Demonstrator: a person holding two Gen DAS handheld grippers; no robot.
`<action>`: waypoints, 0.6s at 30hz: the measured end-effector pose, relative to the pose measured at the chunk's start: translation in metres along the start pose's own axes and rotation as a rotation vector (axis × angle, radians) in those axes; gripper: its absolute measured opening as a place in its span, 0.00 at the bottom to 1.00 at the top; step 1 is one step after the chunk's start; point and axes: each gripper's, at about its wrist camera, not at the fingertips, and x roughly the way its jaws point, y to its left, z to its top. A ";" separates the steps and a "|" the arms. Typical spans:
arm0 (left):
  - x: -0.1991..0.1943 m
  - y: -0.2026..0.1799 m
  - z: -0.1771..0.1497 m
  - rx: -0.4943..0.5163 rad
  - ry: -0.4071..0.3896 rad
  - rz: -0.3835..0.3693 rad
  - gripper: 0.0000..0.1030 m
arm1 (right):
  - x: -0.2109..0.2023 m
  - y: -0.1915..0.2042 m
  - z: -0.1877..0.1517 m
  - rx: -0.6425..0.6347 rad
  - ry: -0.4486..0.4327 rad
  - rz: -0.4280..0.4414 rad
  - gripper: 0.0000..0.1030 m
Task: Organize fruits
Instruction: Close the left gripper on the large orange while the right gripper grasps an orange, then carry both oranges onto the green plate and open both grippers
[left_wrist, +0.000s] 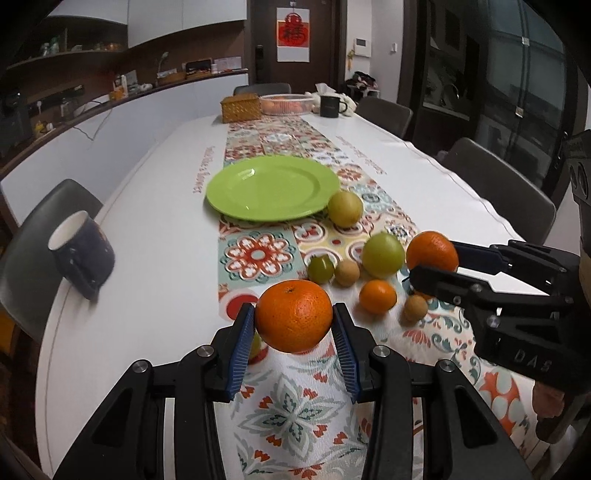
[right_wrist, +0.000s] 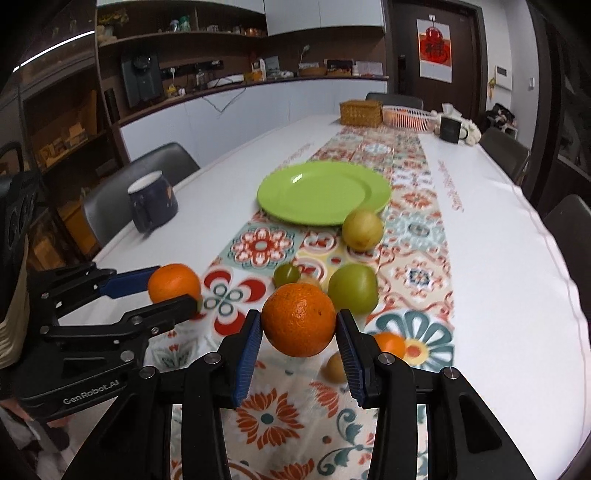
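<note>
Left orange (left_wrist: 294, 315): it was clamped between the blue pads of the left gripper (left_wrist: 294, 332), lifted clear above the patterned runner (left_wrist: 295, 413).
Right orange (right_wrist: 299, 319): it was squeezed in the same way by the right gripper (right_wrist: 300, 341), also off the cloth.
Both grippers: each one was closed on its own orange, side by side and a little apart.
Fruits on the runner: a large green fruit (left_wrist: 382, 254), a small dark green one (left_wrist: 320, 268), a small mandarin (left_wrist: 377, 296) and two little tan round fruits (left_wrist: 347, 273) lay close together beyond the grippers.
Yellowish fruit (left_wrist: 345, 208): it rested just beside the rim of the plate.
Green plate (left_wrist: 273, 186): it stood empty on the runner, further back.
Dark mug (left_wrist: 82, 253): it stood near the left edge of the white table (left_wrist: 155, 236), well apart from the fruits.
Far end: a woven box (left_wrist: 240, 107) and a pink basket (left_wrist: 286, 104).
</note>
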 end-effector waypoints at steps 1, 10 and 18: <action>-0.002 0.000 0.004 -0.003 -0.005 0.002 0.41 | -0.002 -0.001 0.005 0.002 -0.008 0.001 0.41; -0.001 0.009 0.052 -0.005 -0.054 0.026 0.41 | -0.004 -0.011 0.053 -0.007 -0.068 0.009 0.41; 0.023 0.026 0.100 0.015 -0.061 0.031 0.41 | 0.017 -0.017 0.099 -0.045 -0.073 0.005 0.41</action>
